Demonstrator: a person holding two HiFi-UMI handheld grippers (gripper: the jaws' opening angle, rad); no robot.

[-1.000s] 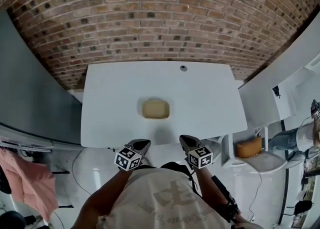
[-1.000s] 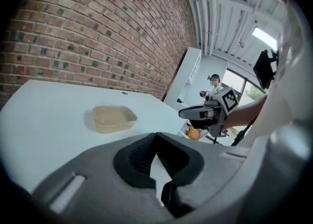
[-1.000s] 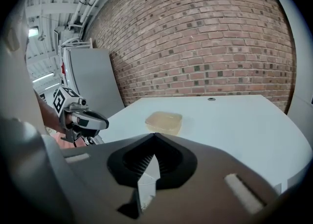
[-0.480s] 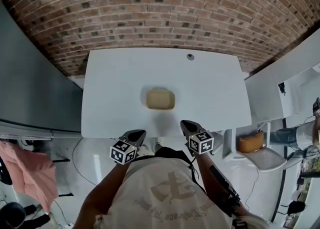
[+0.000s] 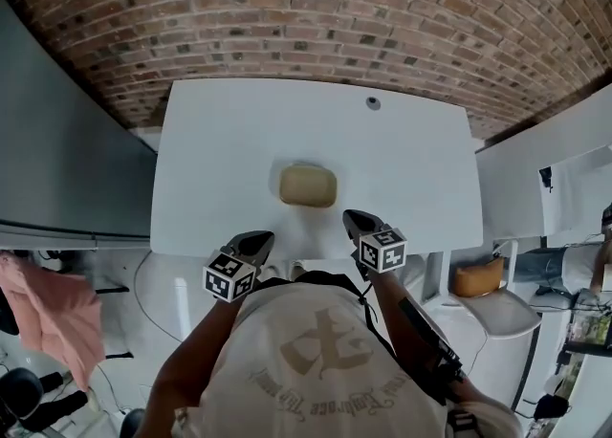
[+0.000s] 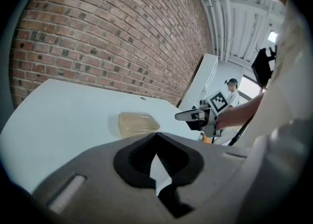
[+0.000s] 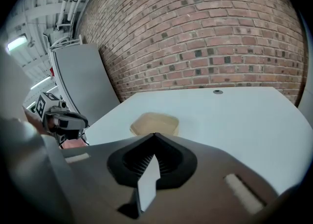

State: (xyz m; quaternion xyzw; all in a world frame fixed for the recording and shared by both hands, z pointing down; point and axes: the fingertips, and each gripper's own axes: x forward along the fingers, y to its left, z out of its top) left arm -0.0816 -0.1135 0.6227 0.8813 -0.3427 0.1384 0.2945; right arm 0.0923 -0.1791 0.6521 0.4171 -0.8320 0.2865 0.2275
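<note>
Left hand-held gripper (image 5: pixel 259 236), at the near edge of the worktop (image 5: pixel 206 154): jaws together, nothing between them, as its own view confirms (image 6: pixel 156 135). The box (image 5: pixel 308 185), shallow, tan and apparently lidded, lies flat on the worktop near the middle of its near half, at about 1 o'clock from this gripper and touching neither tool; it also shows just ahead of the jaw tips in the left gripper view (image 6: pixel 138 123) and the right gripper view (image 7: pixel 155 123). Right hand-held gripper (image 5: pixel 353 217): jaws likewise together and empty (image 7: pixel 155 135), with the box close at about 11 o'clock. A small round fitting (image 5: pixel 373 102) sits far off at 12 o'clock, by the brick wall (image 5: pixel 306 15). Risk, as a judgement: with both pairs of jaws closed, any contact would strike the box's wall or rim rather than straddle it, and a light box on a smooth worktop would probably skid toward 12 o'clock or twist; the two grippers, angled inward, could also knock each other. Compared with one second ago, both grippers have advanced from below the worktop's edge to over it, the right one nearly up to the box, which looms larger and more central in both gripper views; the jaws are unchanged.
</note>
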